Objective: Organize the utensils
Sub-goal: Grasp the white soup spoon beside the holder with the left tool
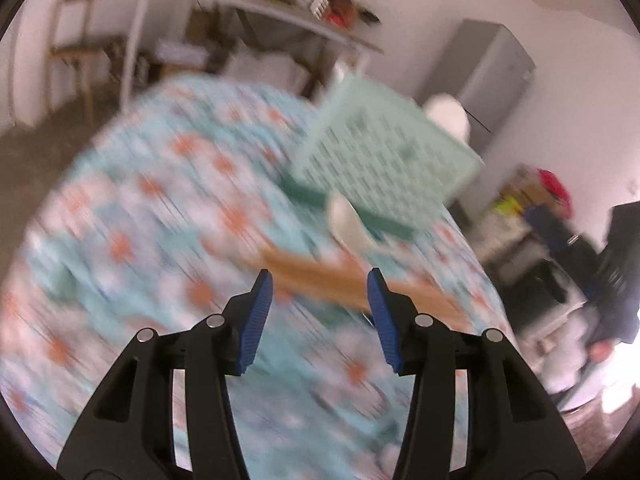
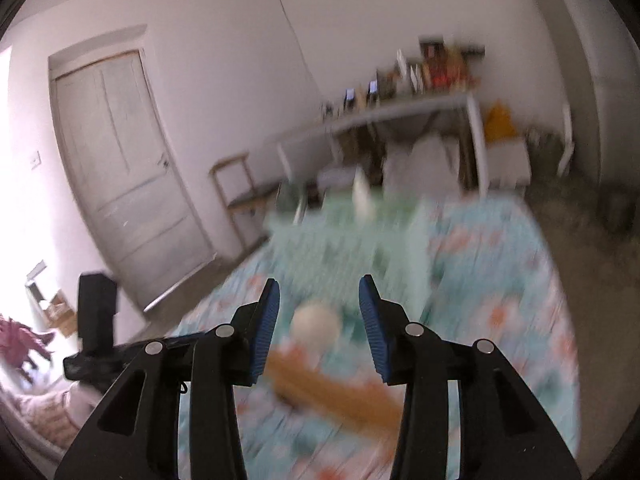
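While both frames smear, the wooden-handled spoon lies on the floral cloth just ahead of the spread, empty left gripper, handle crosswise, mint basket beyond; right gripper likewise spread.

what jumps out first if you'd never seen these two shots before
The mint green slotted basket stands out first, sitting on the floral tablecloth toward its far side. Just in front of it lie a white spoon and a bundle of wooden utensils, blurred by motion. Both the left gripper and the right gripper are open and empty, above the cloth.
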Action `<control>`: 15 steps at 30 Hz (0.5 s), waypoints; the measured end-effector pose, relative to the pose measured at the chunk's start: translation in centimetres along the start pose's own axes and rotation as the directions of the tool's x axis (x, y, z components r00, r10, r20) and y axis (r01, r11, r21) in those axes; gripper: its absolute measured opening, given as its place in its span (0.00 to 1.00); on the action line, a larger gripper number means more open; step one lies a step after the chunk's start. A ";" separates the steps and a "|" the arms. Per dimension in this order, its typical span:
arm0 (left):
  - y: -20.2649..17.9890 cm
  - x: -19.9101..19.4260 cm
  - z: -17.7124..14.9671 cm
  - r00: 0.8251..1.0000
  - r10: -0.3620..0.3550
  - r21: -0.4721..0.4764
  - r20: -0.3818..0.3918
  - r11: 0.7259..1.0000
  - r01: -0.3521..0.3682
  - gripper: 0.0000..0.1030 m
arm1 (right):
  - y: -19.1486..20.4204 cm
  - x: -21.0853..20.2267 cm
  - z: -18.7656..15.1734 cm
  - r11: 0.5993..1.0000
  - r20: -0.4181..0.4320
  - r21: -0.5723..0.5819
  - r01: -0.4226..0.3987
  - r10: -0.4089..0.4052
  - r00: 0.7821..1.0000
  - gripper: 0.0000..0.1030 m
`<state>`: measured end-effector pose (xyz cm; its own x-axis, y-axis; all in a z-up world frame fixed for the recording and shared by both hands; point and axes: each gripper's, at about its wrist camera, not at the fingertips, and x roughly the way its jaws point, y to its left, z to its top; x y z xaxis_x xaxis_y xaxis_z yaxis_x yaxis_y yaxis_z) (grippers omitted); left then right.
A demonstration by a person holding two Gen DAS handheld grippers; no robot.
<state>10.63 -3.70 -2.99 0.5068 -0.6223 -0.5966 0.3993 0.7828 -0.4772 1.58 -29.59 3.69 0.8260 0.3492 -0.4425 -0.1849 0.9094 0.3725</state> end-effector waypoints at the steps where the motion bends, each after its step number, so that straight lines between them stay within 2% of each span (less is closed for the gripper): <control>1: -0.1 0.6 -0.5 0.999 -0.044 -0.022 -0.032 0.999 0.043 0.39 | -0.1 0.6 -1.3 1.000 -0.042 0.031 0.001 0.000 0.999 0.40; 3: -0.2 2.1 -1.2 0.989 -0.125 -0.069 -0.084 0.990 0.119 0.35 | -0.5 1.5 -3.4 0.997 -0.100 0.083 0.005 0.003 0.995 0.40; 6: 0.0 4.2 -2.0 0.976 -0.170 -0.130 -0.136 0.980 0.153 0.29 | -1.4 2.6 -5.2 0.988 -0.152 0.151 0.031 -0.008 0.988 0.40; 8: 0.3 5.4 -2.5 0.973 -0.171 -0.176 -0.157 0.974 0.142 0.25 | -2.0 2.9 -5.3 0.983 -0.161 0.181 0.038 -0.009 0.987 0.40; 12: 1.0 6.3 -2.3 0.967 -0.205 -0.258 -0.154 0.953 0.161 0.23 | -2.6 3.1 -5.4 0.979 -0.149 0.201 0.023 0.007 0.989 0.40; 15: 1.3 6.8 -2.2 0.965 -0.210 -0.298 -0.155 0.942 0.157 0.18 | -2.9 3.3 -5.5 0.978 -0.147 0.211 0.013 0.019 0.989 0.40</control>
<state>12.92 -6.91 -9.09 0.2871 -0.7655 -0.5758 0.2281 0.6385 -0.7351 1.93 -29.81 -3.36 0.7349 0.3956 -0.5509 -0.0580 0.8459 0.5301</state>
